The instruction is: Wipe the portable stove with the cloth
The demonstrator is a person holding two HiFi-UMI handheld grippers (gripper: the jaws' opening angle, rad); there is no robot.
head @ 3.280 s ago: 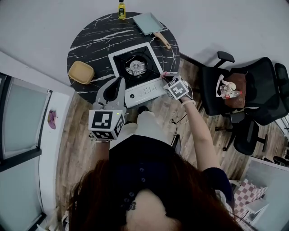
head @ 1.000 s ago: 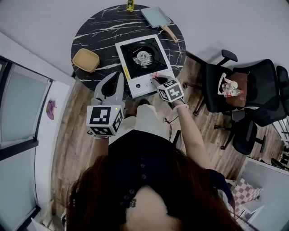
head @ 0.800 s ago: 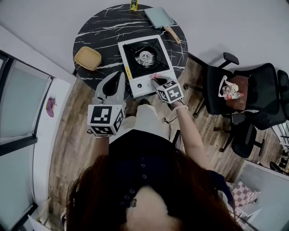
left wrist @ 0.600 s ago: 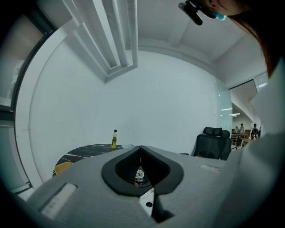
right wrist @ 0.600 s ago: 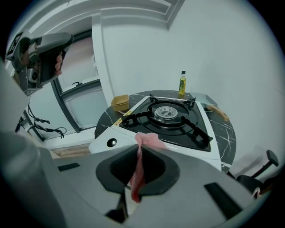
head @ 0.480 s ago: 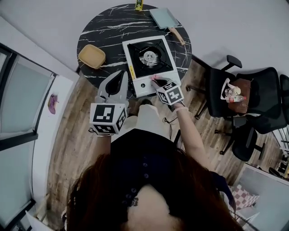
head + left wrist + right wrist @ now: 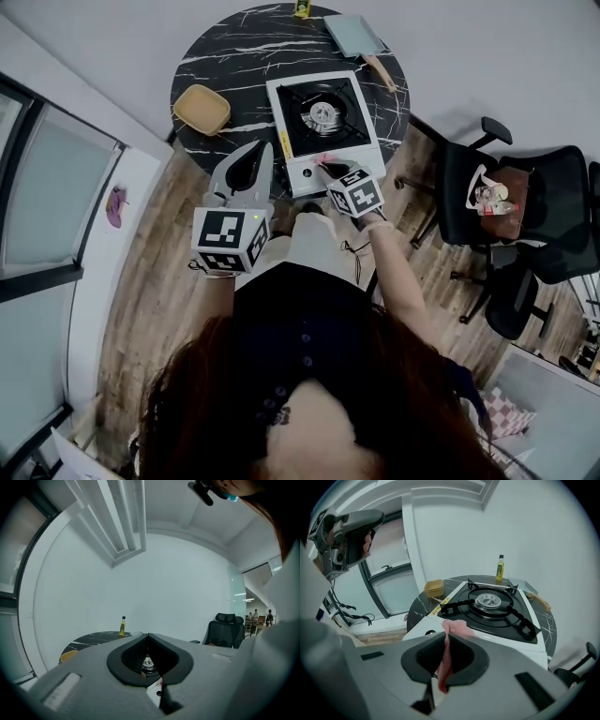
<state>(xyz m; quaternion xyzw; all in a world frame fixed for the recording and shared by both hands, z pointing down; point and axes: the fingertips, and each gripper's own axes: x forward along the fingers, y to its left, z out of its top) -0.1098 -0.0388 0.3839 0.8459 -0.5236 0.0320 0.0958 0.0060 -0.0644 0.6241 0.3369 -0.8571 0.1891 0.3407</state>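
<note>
Pink cloth [image 7: 456, 627] is clamped between the jaws of the right gripper [image 7: 444, 638], its free end lying on the white front edge of the portable stove [image 7: 501, 620]. To wipe well, I'd press the cloth flat and drag it along that edge in overlapping strokes (staying off the burner grate). Left gripper [image 7: 148, 636] hangs short of the stove, jaws together on nothing. Only the right gripper view shows the pinched cloth plainly; the head view alone shows the whole round table [image 7: 225, 56]

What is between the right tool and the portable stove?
The pink cloth, clamped in the right tool, its free end at the stove's white front edge; the right gripper view shows it.
</note>
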